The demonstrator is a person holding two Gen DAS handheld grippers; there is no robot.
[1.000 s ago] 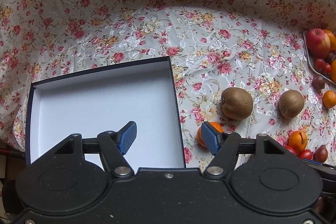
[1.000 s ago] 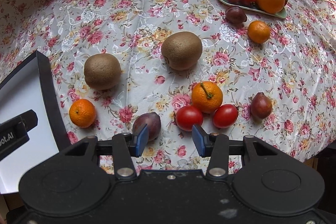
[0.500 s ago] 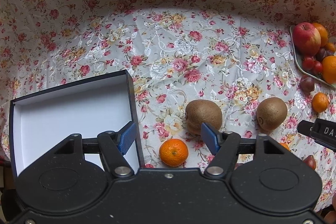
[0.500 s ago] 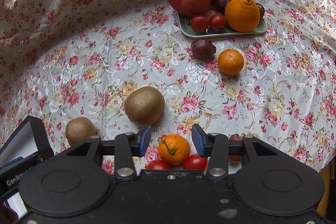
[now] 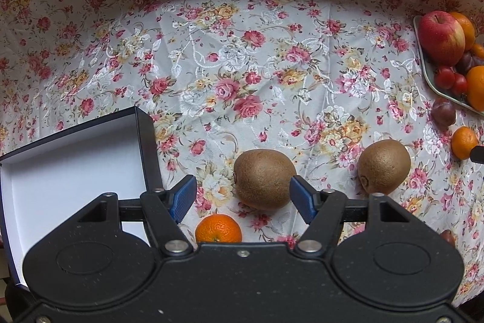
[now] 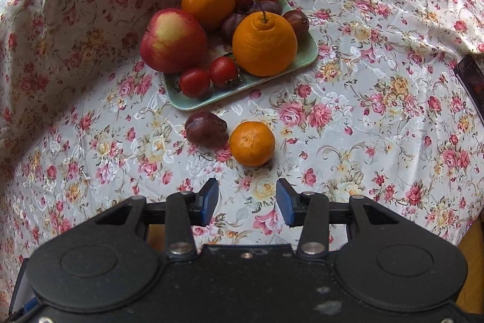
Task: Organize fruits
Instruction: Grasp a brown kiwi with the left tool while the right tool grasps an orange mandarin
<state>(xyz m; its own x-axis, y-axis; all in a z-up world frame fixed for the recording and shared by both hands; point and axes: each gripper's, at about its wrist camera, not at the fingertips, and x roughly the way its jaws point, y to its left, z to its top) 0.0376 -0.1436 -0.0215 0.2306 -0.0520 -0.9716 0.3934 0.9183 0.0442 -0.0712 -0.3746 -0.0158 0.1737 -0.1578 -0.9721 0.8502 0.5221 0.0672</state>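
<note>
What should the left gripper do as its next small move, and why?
Probably ease the left gripper down around the nearer kiwi and close. Its jaws stand open and empty, with that kiwi lying loose on the cloth just beyond the fingertips and roughly centred between them. The open white box beside it looks like a likely place for it.

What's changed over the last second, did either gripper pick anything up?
No. The left gripper has swung from the open white-lined box to straddle the nearer brown kiwi, jaws open, apparently not touching. The right gripper has swept from the front fruit to face the loose small mandarin and dark plum before the green tray. Both stayed open and empty; no fruit moved.
</note>
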